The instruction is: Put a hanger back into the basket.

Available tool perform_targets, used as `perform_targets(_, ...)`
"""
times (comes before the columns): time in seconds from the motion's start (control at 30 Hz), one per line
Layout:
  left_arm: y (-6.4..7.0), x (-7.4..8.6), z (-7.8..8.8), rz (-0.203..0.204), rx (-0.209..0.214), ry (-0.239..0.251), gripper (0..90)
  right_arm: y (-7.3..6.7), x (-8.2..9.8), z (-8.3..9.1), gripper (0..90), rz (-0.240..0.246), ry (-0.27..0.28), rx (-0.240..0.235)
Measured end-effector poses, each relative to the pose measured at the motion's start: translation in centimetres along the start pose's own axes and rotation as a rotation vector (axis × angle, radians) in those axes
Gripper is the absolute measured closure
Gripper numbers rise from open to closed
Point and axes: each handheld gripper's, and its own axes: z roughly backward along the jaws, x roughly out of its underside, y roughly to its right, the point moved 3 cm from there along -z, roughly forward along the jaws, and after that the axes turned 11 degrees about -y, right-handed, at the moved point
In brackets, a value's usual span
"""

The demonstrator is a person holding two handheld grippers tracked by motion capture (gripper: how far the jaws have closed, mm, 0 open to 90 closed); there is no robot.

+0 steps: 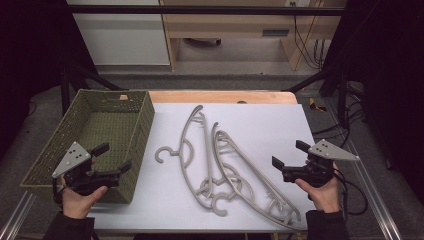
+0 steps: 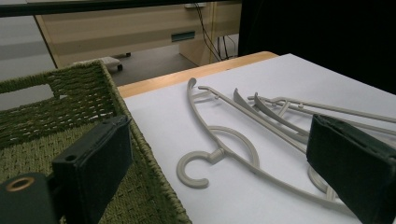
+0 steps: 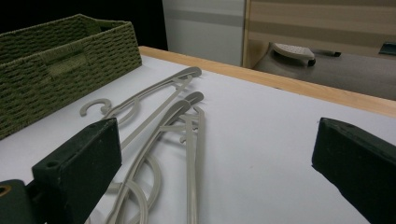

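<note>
Several grey plastic hangers (image 1: 186, 150) lie overlapped on the white sheet (image 1: 270, 125) in the middle of the table. One hook (image 2: 191, 170) points toward the green woven basket (image 1: 145, 120), which has nothing in it. A hand holds my left gripper (image 1: 114, 157) above the basket's near right corner, open, with nothing between the jaws. My right gripper (image 1: 290, 154) hovers at the sheet's right side, just right of the hangers, also open and holding nothing. In the right gripper view the hangers (image 3: 140, 107) lie ahead and left, with the basket (image 3: 70, 51) beyond them.
The wooden table edge (image 1: 220, 96) runs along the back of the sheet. Past it are a floor, a pale cabinet (image 1: 120, 35) and a wooden desk (image 1: 235, 25). Cables (image 1: 355, 195) trail off the table's right side. Bare sheet lies right of the hangers.
</note>
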Motion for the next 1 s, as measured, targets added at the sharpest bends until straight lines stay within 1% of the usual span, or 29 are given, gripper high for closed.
perform_targets(0.23,0.8,-0.1,-0.2,-0.014,0.010,-0.003,6.9,-0.1,0.0,0.1,2.1,0.005,-0.006,0.000)
perform_targets(0.43,1.5,-0.1,-0.5,-0.029,0.016,-0.008,7.2,-0.9,-0.2,-0.2,2.9,0.042,-0.048,0.008)
perform_targets(0.47,1.6,-0.1,-0.5,-0.032,0.018,-0.008,7.2,-1.4,-0.3,-0.2,3.2,0.055,-0.063,0.001)
perform_targets(0.5,1.6,-0.1,-0.5,-0.033,0.018,-0.008,7.2,-1.4,-0.3,-0.2,3.2,0.055,-0.063,0.001)
perform_targets(0.57,1.7,-0.1,-0.6,-0.034,0.021,-0.010,7.3,-1.9,-0.3,-0.4,3.5,0.060,-0.084,-0.008)
perform_targets(0.6,1.8,0.0,-0.7,-0.037,0.023,-0.013,7.4,-2.3,-0.3,-0.6,3.7,0.071,-0.108,-0.020)
perform_targets(0.63,1.8,0.0,-0.7,-0.037,0.023,-0.013,7.4,-2.3,-0.3,-0.6,3.7,0.071,-0.108,-0.020)
perform_targets(0.77,2.1,0.0,-0.8,-0.042,0.028,-0.019,7.5,-3.5,0.0,-1.2,5.1,0.109,-0.180,-0.040)
perform_targets(0.8,2.2,0.0,-0.8,-0.043,0.028,-0.020,7.5,-4.2,0.2,-1.6,5.8,0.125,-0.222,-0.030)
perform_targets(0.83,2.3,0.0,-0.9,-0.043,0.030,-0.020,7.5,-4.2,0.2,-1.6,5.8,0.125,-0.222,-0.030)
perform_targets(0.87,2.5,0.1,-0.9,-0.045,0.033,-0.023,7.5,-4.9,0.5,-1.9,6.3,0.156,-0.268,-0.019)
perform_targets(0.9,2.5,0.1,-0.9,-0.045,0.033,-0.023,7.5,-5.2,0.7,-2.0,7.2,0.171,-0.292,-0.016)
perform_targets(0.93,2.6,0.1,-1.0,-0.049,0.032,-0.024,7.5,-5.5,0.8,-2.2,8.1,0.179,-0.305,-0.017)
perform_targets(0.97,2.7,0.1,-1.0,-0.052,0.034,-0.025,7.5,-5.5,0.8,-2.2,8.1,0.179,-0.305,-0.017)
perform_targets(1.0,2.8,0.1,-1.0,-0.050,0.037,-0.026,7.5,-5.7,1.0,-2.3,8.4,0.182,-0.320,-0.021)
